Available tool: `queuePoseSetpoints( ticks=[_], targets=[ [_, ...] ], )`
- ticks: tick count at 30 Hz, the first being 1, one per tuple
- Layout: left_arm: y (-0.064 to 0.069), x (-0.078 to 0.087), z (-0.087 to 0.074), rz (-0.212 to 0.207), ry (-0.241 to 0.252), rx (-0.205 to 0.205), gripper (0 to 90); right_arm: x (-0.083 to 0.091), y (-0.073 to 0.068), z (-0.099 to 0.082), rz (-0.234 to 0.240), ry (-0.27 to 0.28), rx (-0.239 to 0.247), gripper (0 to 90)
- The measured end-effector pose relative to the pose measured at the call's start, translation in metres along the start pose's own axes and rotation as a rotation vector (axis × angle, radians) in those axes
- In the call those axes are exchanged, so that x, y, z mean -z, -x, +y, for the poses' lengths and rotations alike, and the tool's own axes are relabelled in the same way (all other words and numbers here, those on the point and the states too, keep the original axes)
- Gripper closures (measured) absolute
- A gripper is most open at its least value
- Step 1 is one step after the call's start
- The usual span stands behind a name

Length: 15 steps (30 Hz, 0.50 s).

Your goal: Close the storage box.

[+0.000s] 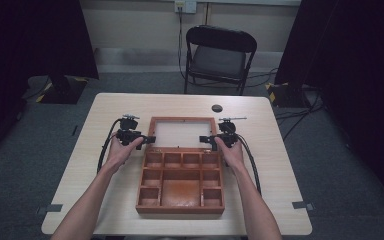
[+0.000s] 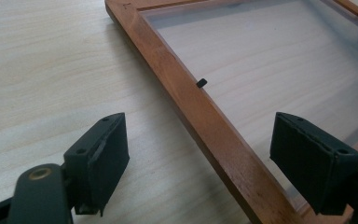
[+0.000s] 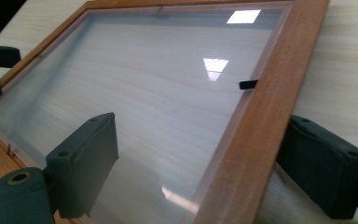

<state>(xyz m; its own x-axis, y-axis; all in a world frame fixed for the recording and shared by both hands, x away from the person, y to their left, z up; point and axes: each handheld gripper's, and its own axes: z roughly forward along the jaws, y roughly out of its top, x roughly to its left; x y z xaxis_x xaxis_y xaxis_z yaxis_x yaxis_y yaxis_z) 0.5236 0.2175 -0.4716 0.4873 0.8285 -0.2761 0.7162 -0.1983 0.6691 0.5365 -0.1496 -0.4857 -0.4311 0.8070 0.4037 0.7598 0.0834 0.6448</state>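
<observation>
The box (image 1: 181, 183) is seen open on the worktop (image 1: 80, 165), its glazed lid (image 1: 181, 134) laid flat behind. Each side rail is straddled, ungripped, by the left claw (image 1: 151, 139) and right claw (image 1: 203, 139), both wide. An uneven lift could twist the hinges.

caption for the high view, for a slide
Both grippers straddle the side rails of the box's open glazed lid.
</observation>
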Motion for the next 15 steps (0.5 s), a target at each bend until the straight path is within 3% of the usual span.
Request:
queuePoseSetpoints(
  ticks=[3, 6, 10, 15],
  targets=[
    [-0.0014, -0.0001, -0.0005, -0.017, -0.006, 0.012, 20.8, -0.003, -0.001, 0.0014, -0.001, -0.006, 0.0, 10.3],
    [-0.0021, -0.002, -0.0003, -0.027, -0.002, 0.022, 20.8, -0.0062, 0.0016, 0.0023, 0.027, -0.014, -0.023, 10.3],
    [-0.0004, -0.0039, 0.0002, -0.034, 0.003, 0.015, 20.8, -0.008, 0.0014, 0.0057, 0.026, -0.029, -0.02, 9.5],
    [-0.0022, -0.005, 0.0004, -0.042, -0.003, 0.026, 19.9, -0.0053, 0.0049, 0.0074, 0.03, -0.035, -0.037, 15.5]
  ],
)
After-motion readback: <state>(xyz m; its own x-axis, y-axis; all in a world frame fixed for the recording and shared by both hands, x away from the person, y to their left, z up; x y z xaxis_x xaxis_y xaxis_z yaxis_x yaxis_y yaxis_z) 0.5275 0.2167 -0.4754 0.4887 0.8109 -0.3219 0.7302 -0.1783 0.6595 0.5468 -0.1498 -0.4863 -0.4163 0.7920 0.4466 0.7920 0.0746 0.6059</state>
